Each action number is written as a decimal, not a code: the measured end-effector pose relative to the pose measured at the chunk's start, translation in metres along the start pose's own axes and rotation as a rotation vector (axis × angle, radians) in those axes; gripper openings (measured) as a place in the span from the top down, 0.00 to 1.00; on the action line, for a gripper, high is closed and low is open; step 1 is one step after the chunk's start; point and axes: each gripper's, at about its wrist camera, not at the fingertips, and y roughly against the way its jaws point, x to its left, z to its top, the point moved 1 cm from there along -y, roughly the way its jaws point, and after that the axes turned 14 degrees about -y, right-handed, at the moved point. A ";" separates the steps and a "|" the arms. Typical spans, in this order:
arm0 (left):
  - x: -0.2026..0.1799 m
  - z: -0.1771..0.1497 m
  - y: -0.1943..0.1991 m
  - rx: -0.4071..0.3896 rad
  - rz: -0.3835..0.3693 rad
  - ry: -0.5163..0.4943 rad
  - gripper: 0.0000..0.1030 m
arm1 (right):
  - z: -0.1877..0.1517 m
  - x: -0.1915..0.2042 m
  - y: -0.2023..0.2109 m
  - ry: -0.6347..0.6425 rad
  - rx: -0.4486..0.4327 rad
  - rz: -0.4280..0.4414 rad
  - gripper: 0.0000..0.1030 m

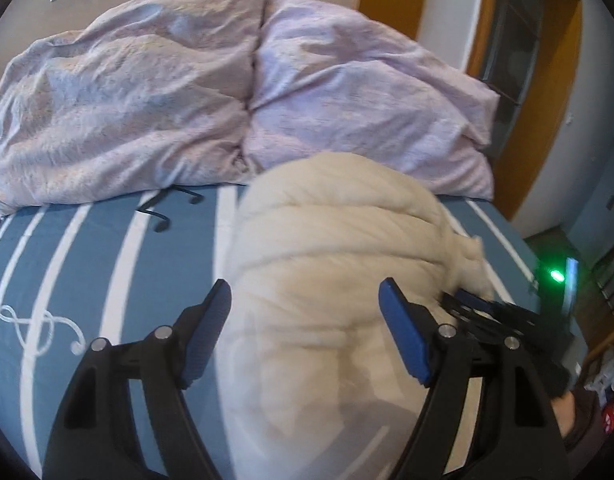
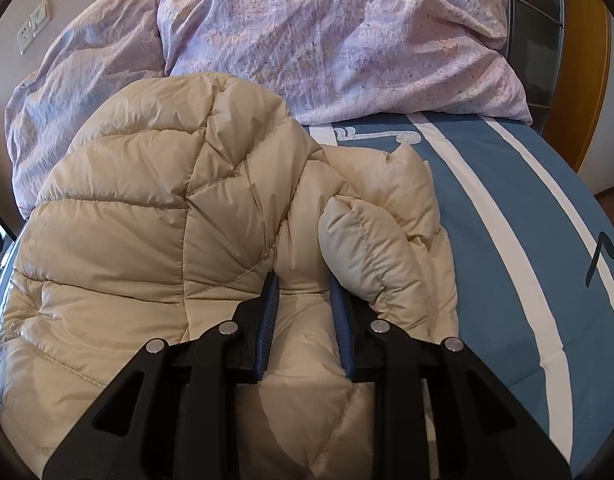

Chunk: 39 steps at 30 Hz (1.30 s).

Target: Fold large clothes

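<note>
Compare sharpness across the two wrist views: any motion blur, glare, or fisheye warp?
Left wrist view: the puffy cream quilted jacket is smeared by motion blur; a green light flares at right. Right wrist view: crisp, jacket seams sharp, soft even daylight. Both views: fisheye bends the blue white-striped bedsheet stripes; dark corners.

The left gripper hangs above the bed, its jaws standing wide apart with nothing pressed between the blue pads. Below and ahead lies a cream puffer jacket, blurred, on the blue sheet with white stripes. The right gripper shows at the jacket's right edge. Two lilac pillows lie against the wall behind.
</note>
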 end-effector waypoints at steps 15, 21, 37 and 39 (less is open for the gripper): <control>0.002 -0.006 -0.077 0.086 0.138 -0.146 0.25 | -0.002 -0.001 0.001 -0.020 -0.021 0.007 0.74; -0.001 -0.009 -0.095 0.080 0.163 -0.139 0.25 | -0.002 -0.003 0.000 -0.028 -0.037 0.004 0.74; 0.004 -0.016 -0.106 0.072 0.178 -0.085 0.15 | -0.003 0.001 -0.002 0.000 -0.060 -0.018 0.74; 0.006 -0.016 -0.107 0.074 0.173 -0.075 0.14 | -0.003 0.002 -0.002 0.000 -0.060 -0.019 0.74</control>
